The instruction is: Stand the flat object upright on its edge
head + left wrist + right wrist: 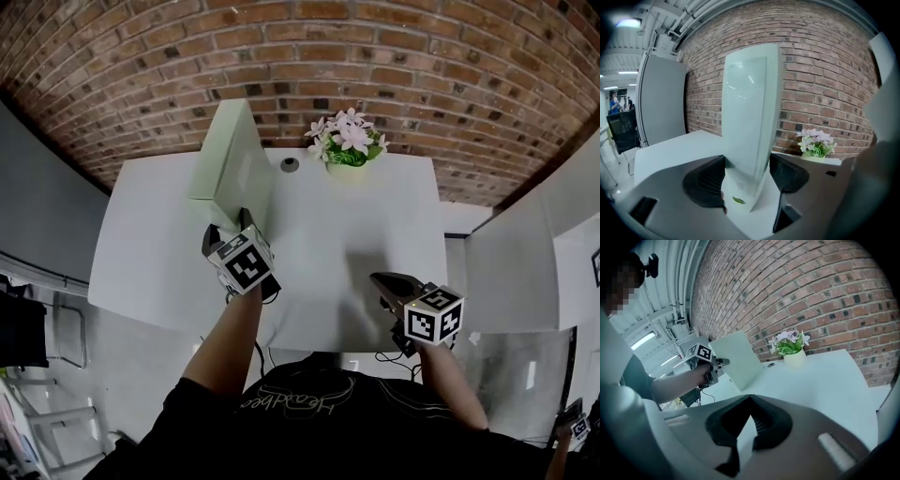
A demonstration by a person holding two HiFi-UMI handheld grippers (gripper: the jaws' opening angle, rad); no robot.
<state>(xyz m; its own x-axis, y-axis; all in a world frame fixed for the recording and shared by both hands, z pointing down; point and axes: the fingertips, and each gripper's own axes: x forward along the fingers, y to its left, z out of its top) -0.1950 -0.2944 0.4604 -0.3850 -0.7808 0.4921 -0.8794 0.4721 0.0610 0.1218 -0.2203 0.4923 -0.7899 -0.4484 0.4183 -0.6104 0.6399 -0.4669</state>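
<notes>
A white counter [375, 234] met a brick wall [394, 66]. Beyond the right claw [749, 420], shut and empty, a pot [794, 358] held flowers [787, 339]. The left claw [747, 174] gripped the flat box [750, 108], which stood upright on its edge.

The left tool [232, 228] hides the near lower edge of the flat box [230, 155]. The dark spot [290, 164] by the flowerpot [348, 172] is too small to identify.

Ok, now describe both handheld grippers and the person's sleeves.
The left claw and right claw have dark, ribbed pads on smooth grey bodies. Each carries a white cube with black square markers: the left cube and the right cube. The person wears a black short-sleeved top with pale script at the neck, and the forearms are bare.
</notes>
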